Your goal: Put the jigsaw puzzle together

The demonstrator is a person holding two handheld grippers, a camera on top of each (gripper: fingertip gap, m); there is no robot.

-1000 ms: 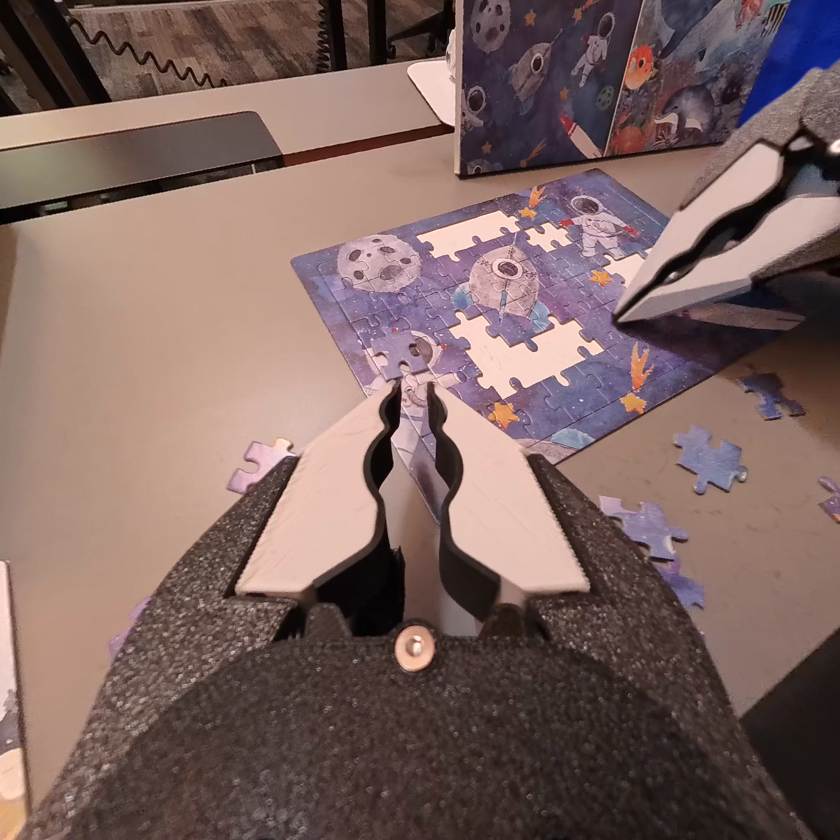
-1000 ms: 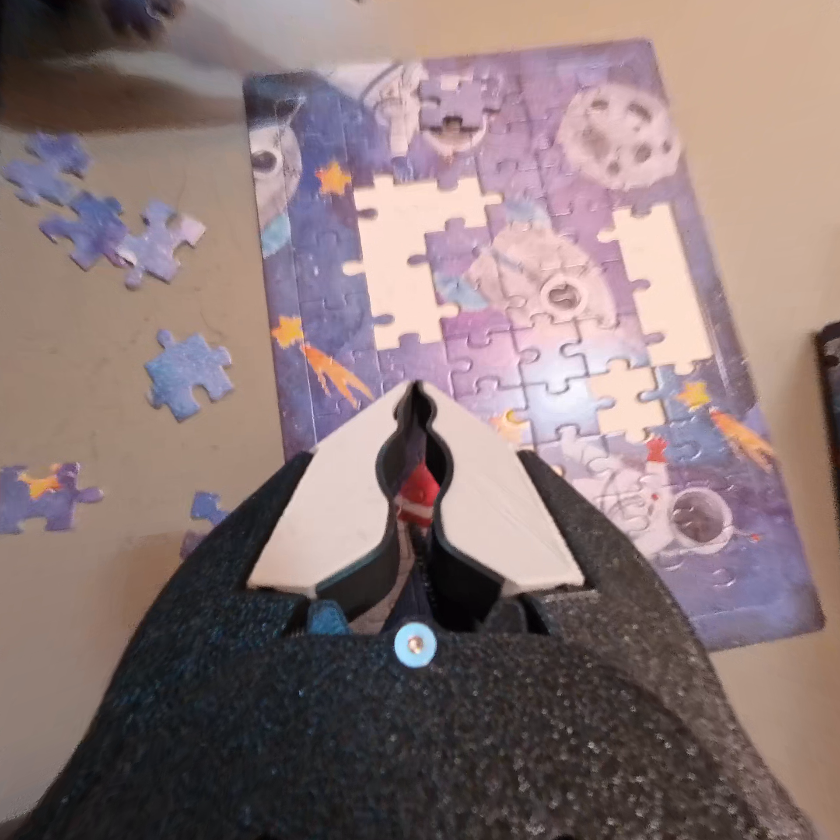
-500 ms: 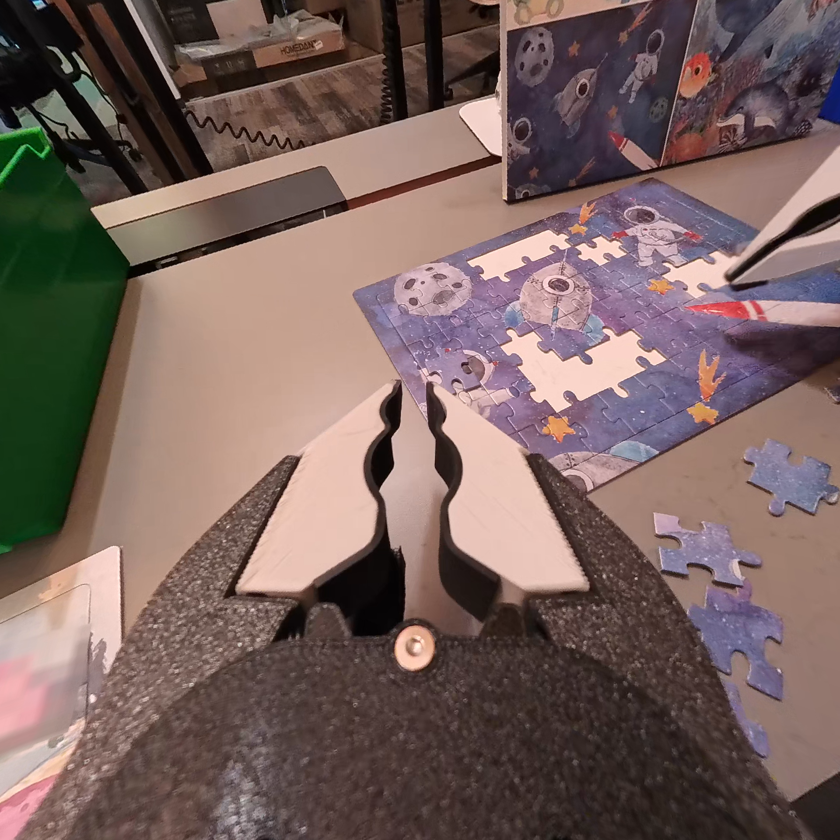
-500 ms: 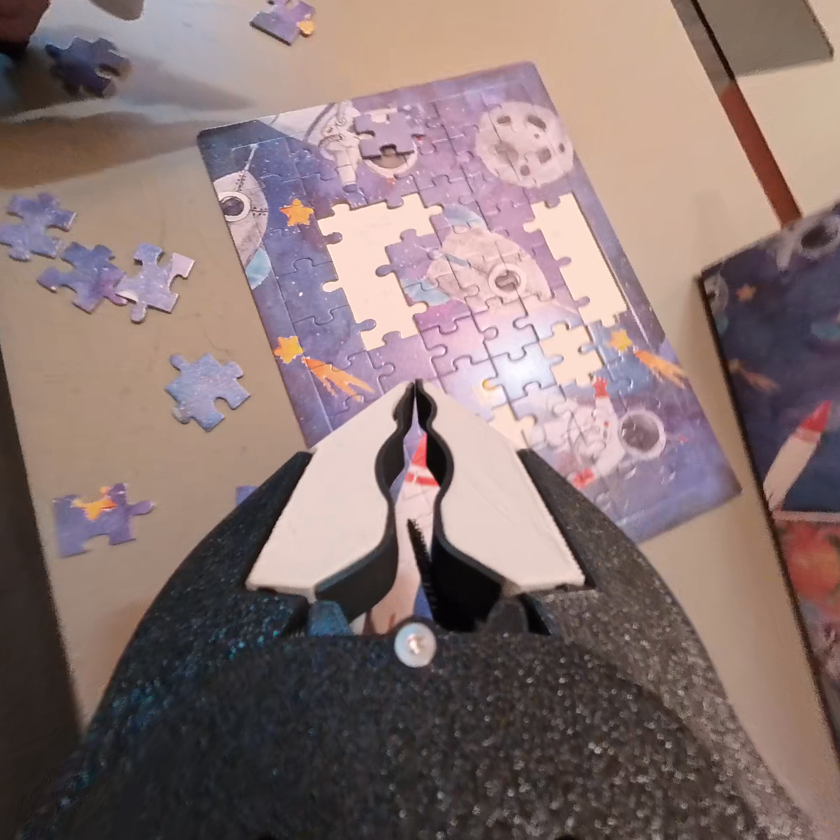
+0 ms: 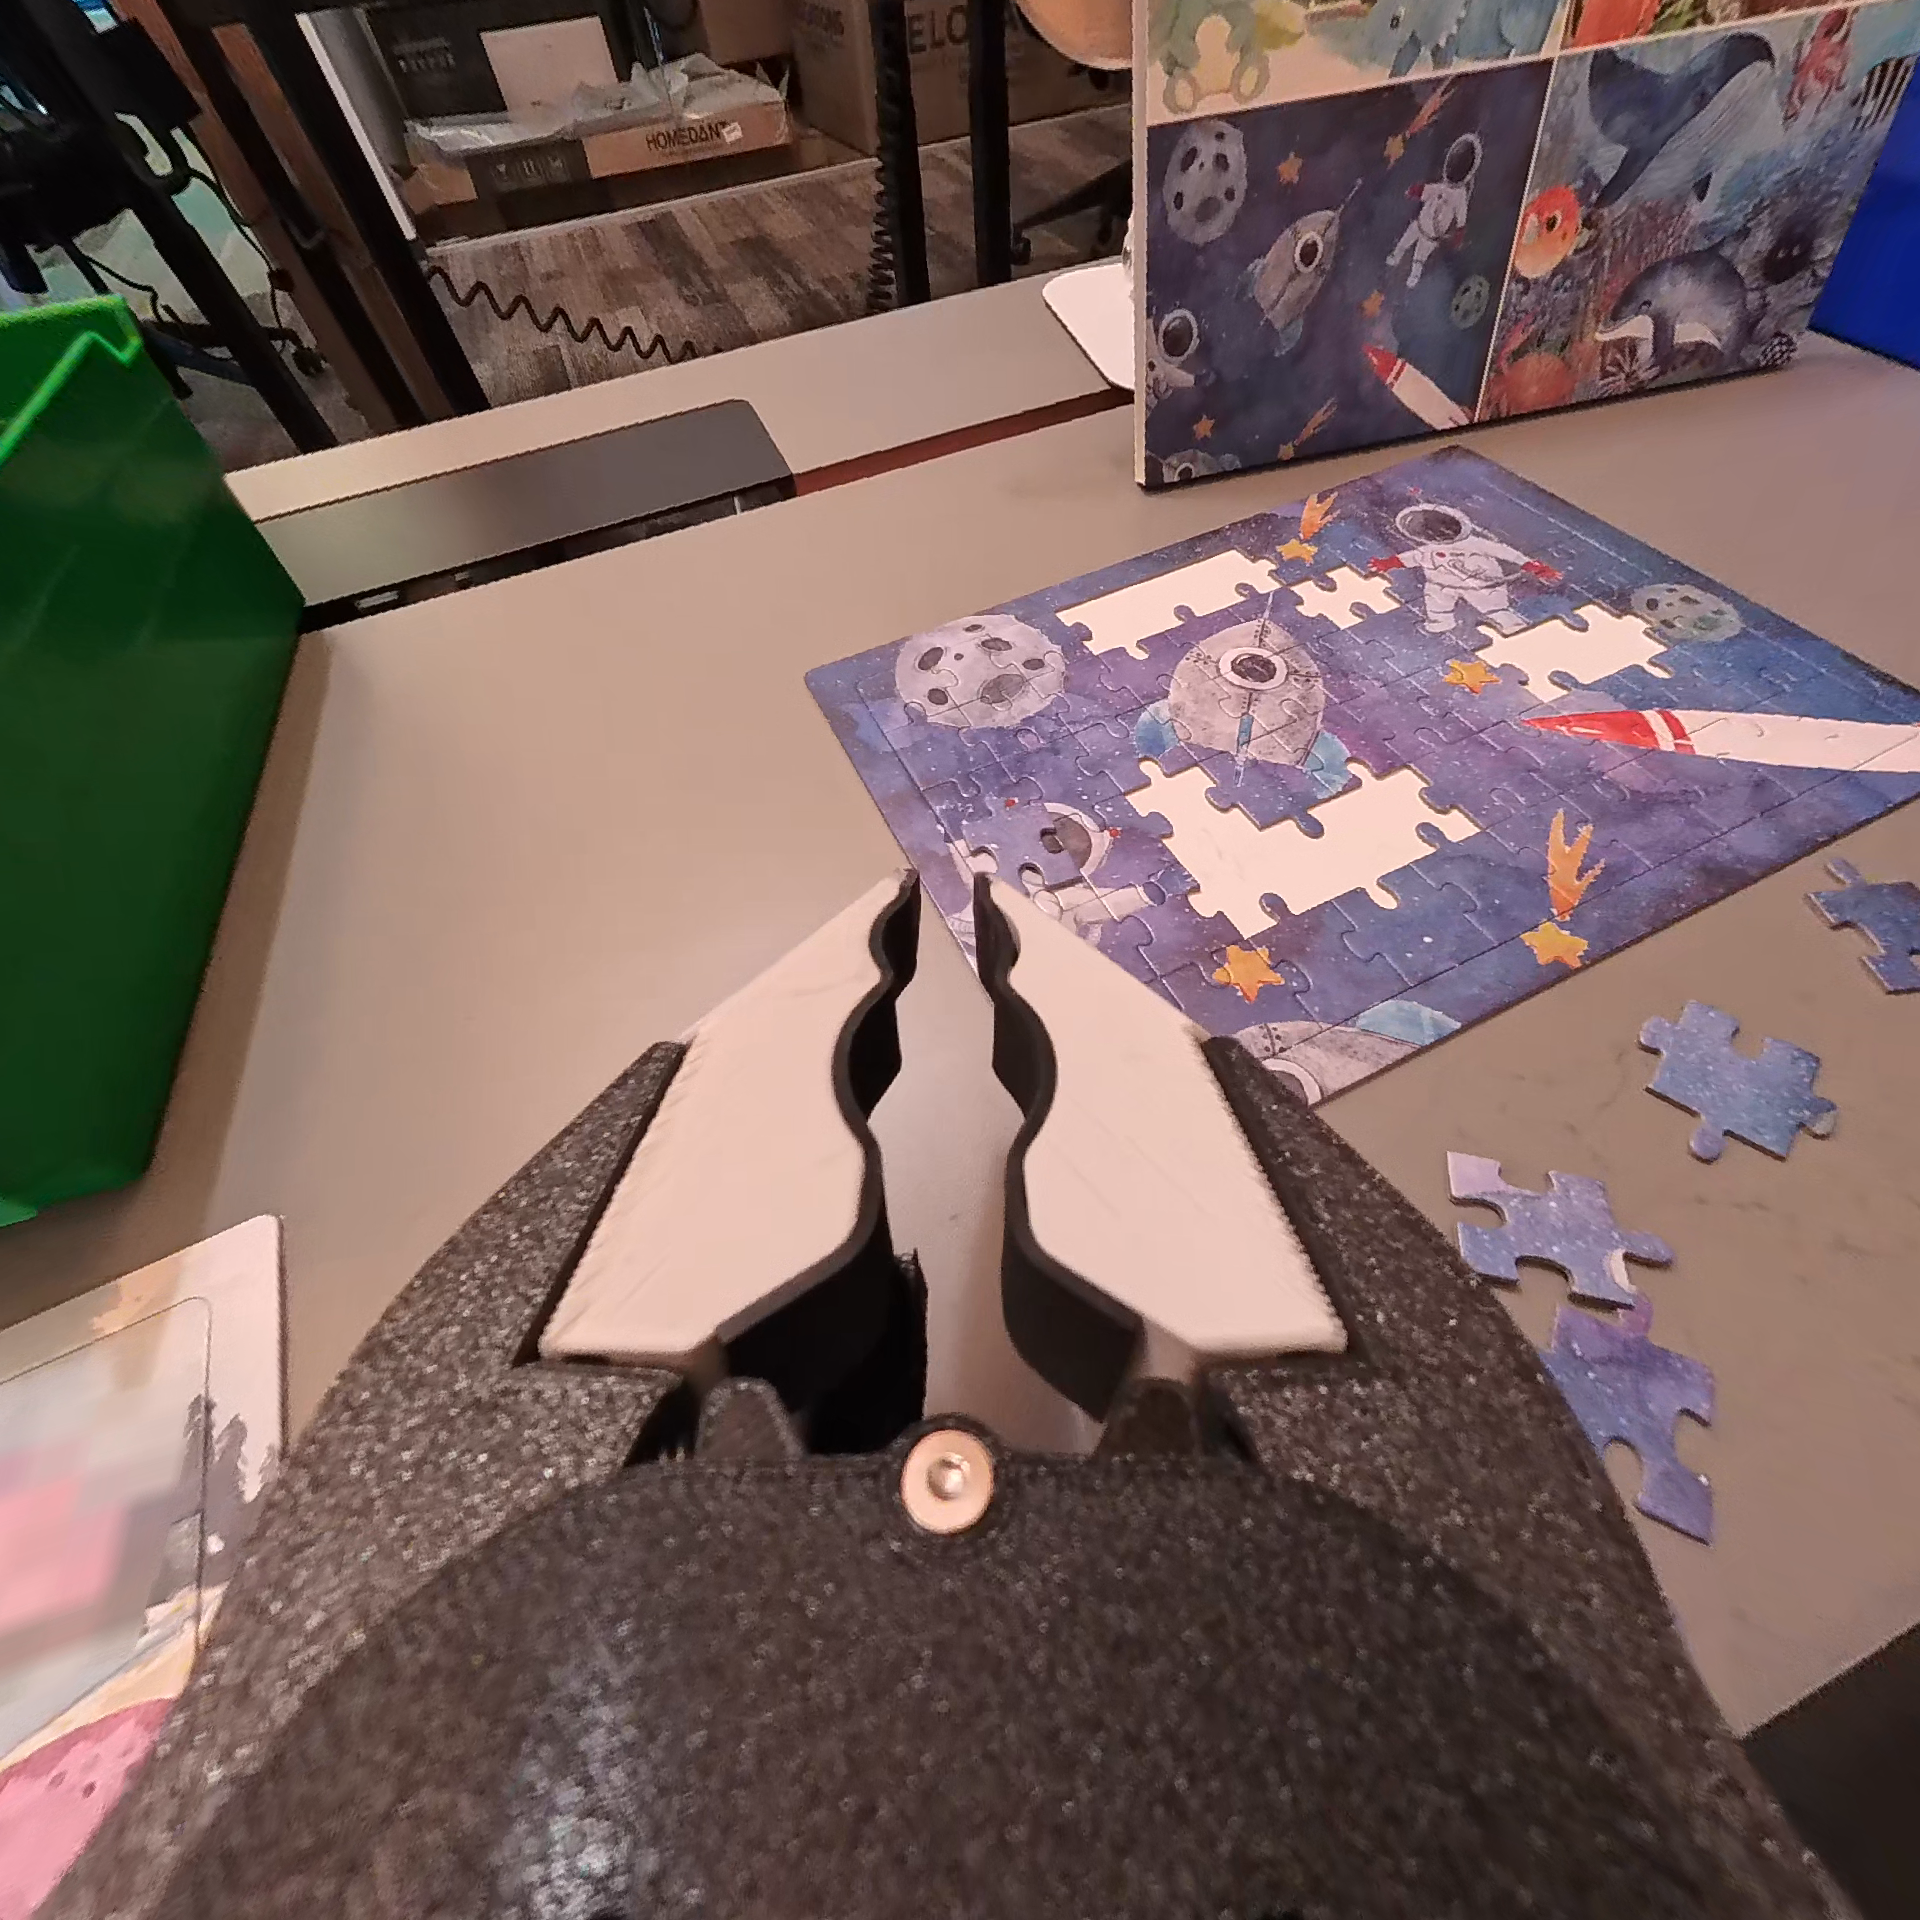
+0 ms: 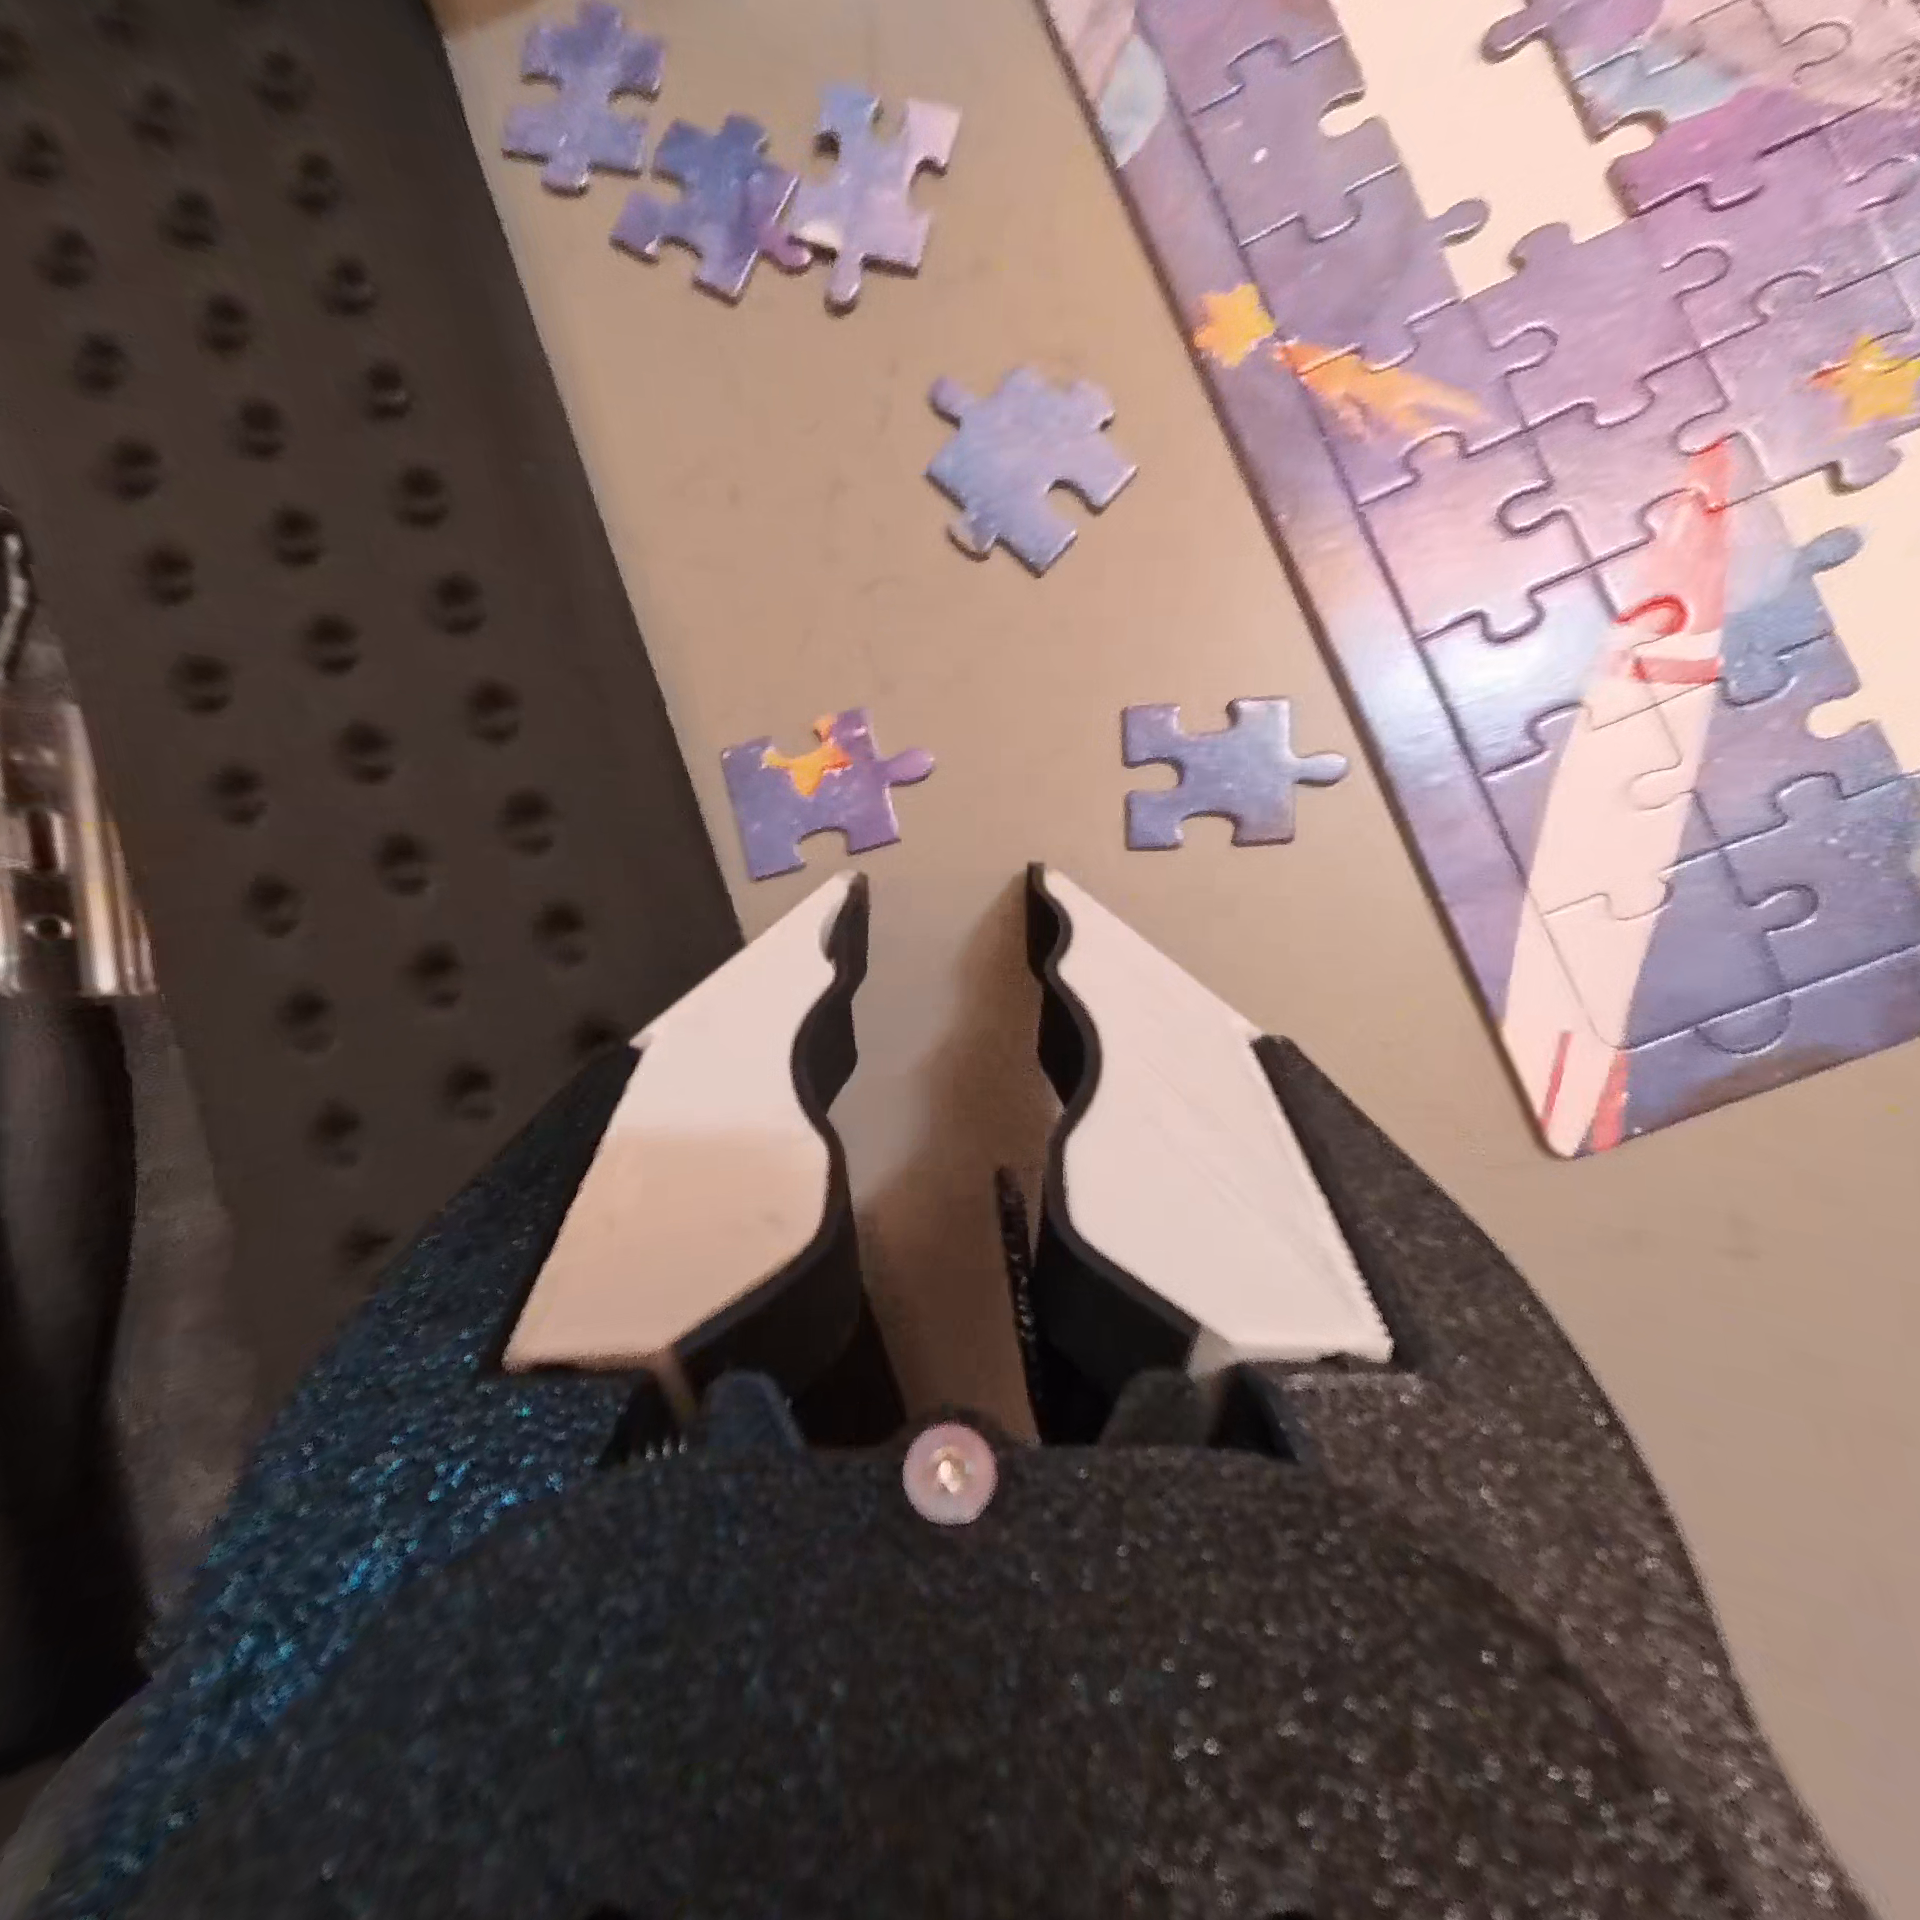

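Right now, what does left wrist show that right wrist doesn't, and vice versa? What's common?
Left wrist only: the green bin, the upright puzzle box, the puzzle's astronauts, moon and most of its white gaps, plus the left gripper, slightly open and empty.

Right wrist only: the right gripper, open and empty, the loose piece with an orange star, the plain blue piece beside it, and the dark perforated surface.

Both: the space puzzle with its red-and-white rocket, and loose pieces on the grey table.
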